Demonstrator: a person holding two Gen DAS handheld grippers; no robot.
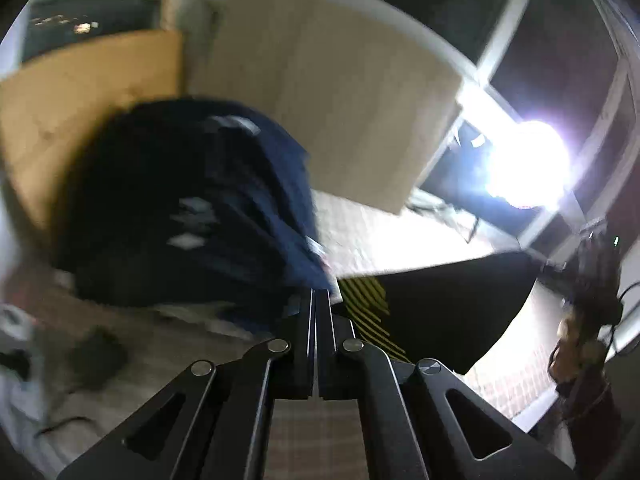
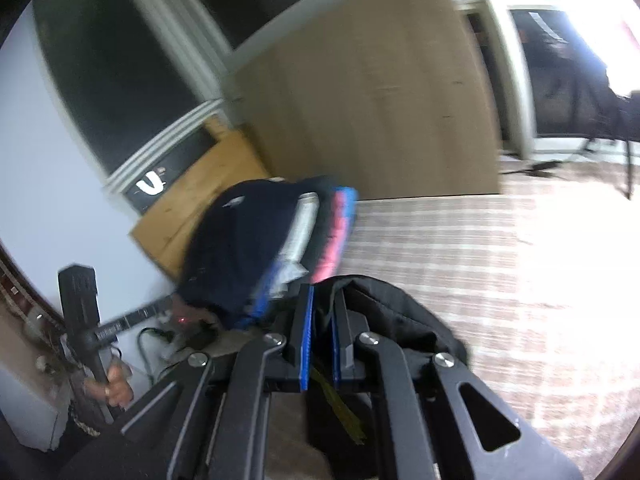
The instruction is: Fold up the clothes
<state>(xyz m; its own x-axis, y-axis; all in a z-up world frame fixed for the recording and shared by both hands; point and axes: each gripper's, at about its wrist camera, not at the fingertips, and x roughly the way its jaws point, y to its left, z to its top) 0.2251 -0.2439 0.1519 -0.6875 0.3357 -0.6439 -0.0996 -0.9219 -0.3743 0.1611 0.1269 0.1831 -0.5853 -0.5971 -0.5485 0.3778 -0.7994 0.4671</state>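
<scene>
1. The left gripper [image 1: 320,300] is pinched fully closed on an edge of a black garment [image 1: 440,308], the fabric stretching away to the right of its tips; a yellow-striped patch shows just beside the jaws.

2. The right gripper [image 2: 322,296] is clamped on the same black garment [image 2: 400,320], cloth bunched between its blue-lined pads, so the piece hangs between two held points, likely to keep it taut and flat for a fold.

3. Both views are blurred, which fits a garment being carried toward a laying spot over the bed [image 2: 460,240], whose checked cover lies bare toward its far and right edges.

4. A stack of folded clothes [image 2: 260,248], dark blue with pink and grey layers, sits at the bed's far left corner, seemingly parked there to leave the middle free for working.

5. Behind the stack stand a wooden board [image 2: 192,200] and a pale wardrobe [image 2: 368,92].

6. A bright lamp [image 1: 528,164] glares at the right of the left wrist view, washing out part of the bed cover.
</scene>
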